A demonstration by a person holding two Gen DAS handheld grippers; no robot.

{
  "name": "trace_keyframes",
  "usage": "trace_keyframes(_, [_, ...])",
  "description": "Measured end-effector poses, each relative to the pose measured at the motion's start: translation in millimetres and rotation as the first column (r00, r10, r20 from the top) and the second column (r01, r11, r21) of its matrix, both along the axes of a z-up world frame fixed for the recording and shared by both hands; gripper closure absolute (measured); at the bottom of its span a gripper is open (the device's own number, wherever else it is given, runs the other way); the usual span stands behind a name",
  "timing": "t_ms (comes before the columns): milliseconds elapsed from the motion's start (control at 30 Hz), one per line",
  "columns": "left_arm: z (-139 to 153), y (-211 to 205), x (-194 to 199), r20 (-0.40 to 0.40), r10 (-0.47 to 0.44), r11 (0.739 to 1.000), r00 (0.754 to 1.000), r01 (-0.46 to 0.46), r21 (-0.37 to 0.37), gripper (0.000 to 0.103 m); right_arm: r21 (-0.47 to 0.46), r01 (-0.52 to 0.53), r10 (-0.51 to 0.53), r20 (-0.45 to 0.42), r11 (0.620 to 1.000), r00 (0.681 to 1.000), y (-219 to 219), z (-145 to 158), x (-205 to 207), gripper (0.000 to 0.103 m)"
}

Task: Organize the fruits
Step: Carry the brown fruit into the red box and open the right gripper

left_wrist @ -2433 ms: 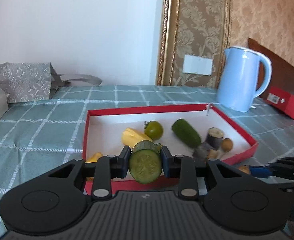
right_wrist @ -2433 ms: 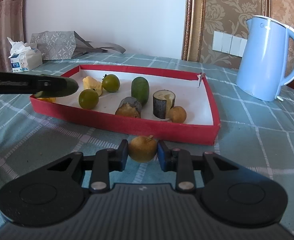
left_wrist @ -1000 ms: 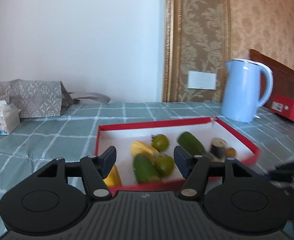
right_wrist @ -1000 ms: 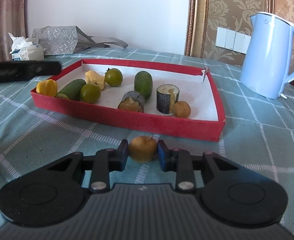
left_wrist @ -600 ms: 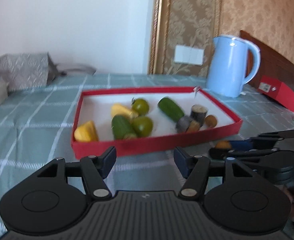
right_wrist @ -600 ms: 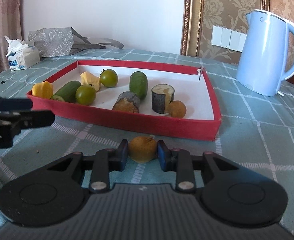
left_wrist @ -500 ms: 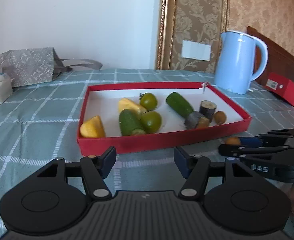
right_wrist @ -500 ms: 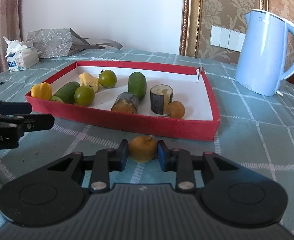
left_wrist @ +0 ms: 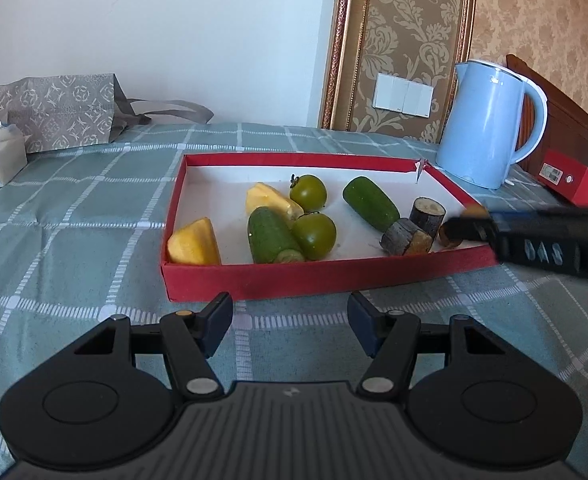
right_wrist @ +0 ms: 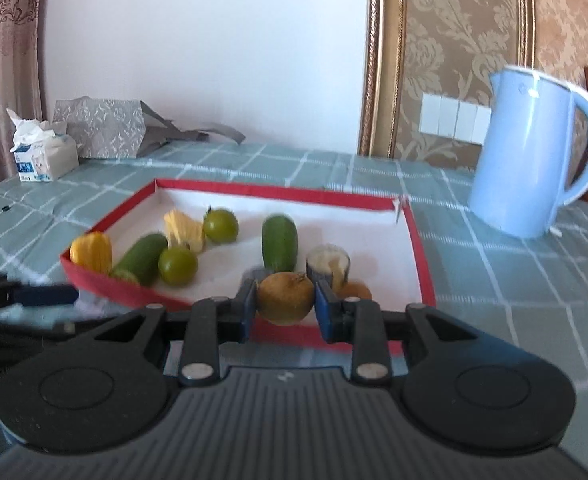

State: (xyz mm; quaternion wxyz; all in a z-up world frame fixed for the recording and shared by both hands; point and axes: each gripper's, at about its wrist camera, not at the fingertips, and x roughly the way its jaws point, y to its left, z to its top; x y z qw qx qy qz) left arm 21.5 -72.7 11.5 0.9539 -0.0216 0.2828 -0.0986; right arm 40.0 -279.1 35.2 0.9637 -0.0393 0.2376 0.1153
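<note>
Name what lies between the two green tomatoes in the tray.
Left wrist view: a yellow fruit chunk's tip reaches into the gap between the far green tomato and the near one; otherwise bare white liner.

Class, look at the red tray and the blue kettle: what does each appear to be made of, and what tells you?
Red tray: likely cardboard, matte red outside, white inside; thin walls, and a far corner looks torn.
Blue kettle: probably plastic or painted metal; its smooth, glossy pale-blue shell shows soft highlights, so it cannot be told for sure.

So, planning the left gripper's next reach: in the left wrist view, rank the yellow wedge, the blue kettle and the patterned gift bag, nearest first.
From the left gripper:
1. Yellow wedge, tray's near-left corner.
2. Blue kettle, right, beyond the tray.
3. Patterned gift bag, far left, by the wall.
</note>
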Motion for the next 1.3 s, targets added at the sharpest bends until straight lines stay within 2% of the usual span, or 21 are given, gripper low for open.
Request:
trace_keyframes(233, [-1,1,3,-0.012,0.002,1.000,1.000,-0.002,-0.003,0.040,0.001,-0.018,0.018,0.020,1.000,1.000,21,11,31,0.074])
trace_keyframes(433, [-1,1,3,-0.024,-0.009,1.000,1.000,0.008,-0.013,0.040,-0.017,-0.031,0.031,0.004,0.999,1.000,32,6,37,0.074])
trace_keyframes(800, [-3,-1,4,-0.034,-0.017,1.000,0.999,0.017,-0.011,0.040,-0.113,-0.031,0.024,-0.061,0.993,0.998,62,-15,78,0.073])
trace_keyframes(900, [-2,-1,5,-0.036,-0.016,1.000,0.999,0.016,-0.010,0.040,-0.131,-0.036,0.029,-0.054,0.991,0.998,67,-17,79,0.074])
trace_keyframes(1033, [-3,-1,6,-0.040,-0.014,1.000,0.999,0.013,-0.012,0.040,-0.110,-0.034,0.027,-0.062,0.993,0.998,68,-19,82,0.074])
trace_keyframes(1067, [-3,0,6,-0.042,-0.013,1.000,0.999,0.013,-0.012,0.040,-0.108,-0.039,0.033,-0.062,0.993,0.998,69,-18,82,0.071])
trace_keyframes(1200, [-4,-1,7,-0.045,-0.011,1.000,0.999,0.010,-0.008,0.040,-0.087,-0.024,0.020,-0.048,0.996,0.999,70,-17,81,0.034])
trace_keyframes(1267, [-5,-1,7,-0.046,-0.008,1.000,0.999,0.008,-0.004,0.040,-0.085,-0.021,0.019,-0.020,0.996,1.000,68,-13,75,0.030])
trace_keyframes(1300, [-5,-1,7,-0.046,-0.007,1.000,0.999,0.007,-0.002,0.040,-0.078,-0.012,0.012,-0.002,0.997,1.000,67,-10,71,0.024])
